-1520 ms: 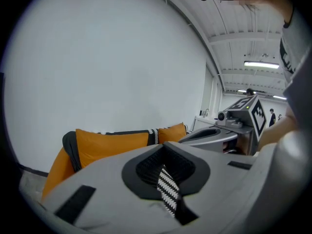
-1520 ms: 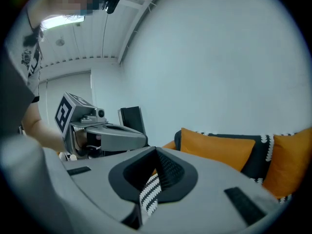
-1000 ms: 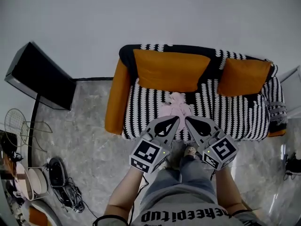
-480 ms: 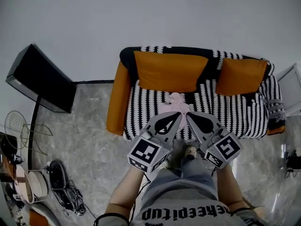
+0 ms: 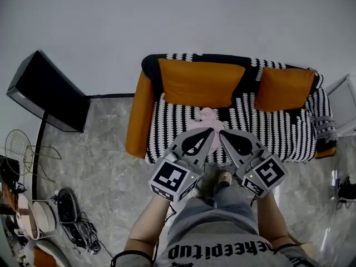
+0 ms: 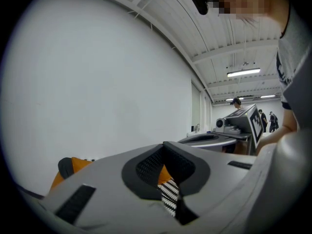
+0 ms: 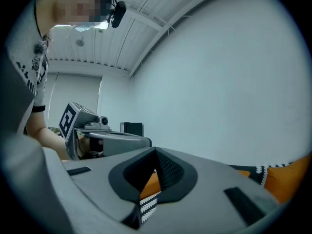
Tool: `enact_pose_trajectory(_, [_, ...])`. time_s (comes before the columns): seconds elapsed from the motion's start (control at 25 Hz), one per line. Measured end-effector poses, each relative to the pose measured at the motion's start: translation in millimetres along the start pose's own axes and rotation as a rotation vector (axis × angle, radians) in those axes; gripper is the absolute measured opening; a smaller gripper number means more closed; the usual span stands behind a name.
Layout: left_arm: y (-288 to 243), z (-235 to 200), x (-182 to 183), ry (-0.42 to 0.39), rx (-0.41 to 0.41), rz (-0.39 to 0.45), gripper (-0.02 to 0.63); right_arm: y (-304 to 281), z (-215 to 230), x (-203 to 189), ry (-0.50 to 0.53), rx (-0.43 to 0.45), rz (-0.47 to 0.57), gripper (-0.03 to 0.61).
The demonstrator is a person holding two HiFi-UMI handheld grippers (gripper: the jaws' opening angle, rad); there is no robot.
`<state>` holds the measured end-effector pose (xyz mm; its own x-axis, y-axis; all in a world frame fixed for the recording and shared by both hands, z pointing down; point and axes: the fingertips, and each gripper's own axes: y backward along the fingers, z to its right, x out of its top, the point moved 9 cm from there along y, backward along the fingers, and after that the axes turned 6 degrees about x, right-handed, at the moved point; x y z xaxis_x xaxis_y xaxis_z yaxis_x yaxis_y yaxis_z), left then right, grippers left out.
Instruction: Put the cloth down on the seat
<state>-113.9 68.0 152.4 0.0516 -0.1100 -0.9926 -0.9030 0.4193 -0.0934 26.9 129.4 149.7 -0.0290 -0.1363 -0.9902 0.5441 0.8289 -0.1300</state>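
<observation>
Drifting slightly apart, left gripper (image 5: pixel 209 131) and right gripper (image 5: pixel 222 133), fingers shut and empty, are hovering near the cloth (image 5: pixel 207 117) on the seat (image 5: pixel 278 135), probably risking snagging it

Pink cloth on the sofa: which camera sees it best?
The head view. There the pink cloth lies crumpled on the striped seat, in front of the orange cushion. Both gripper views show only slivers of stripes and orange between their jaws, no cloth.
</observation>
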Motion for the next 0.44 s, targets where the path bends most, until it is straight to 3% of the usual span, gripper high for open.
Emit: enact_pose_trajectory(0.44, [8.8, 4.1, -0.6, -0.004, 0.003, 0.005, 0.023, 1.7, -10.6, 1.1, 0.016, 0.009, -0.002, -0.006])
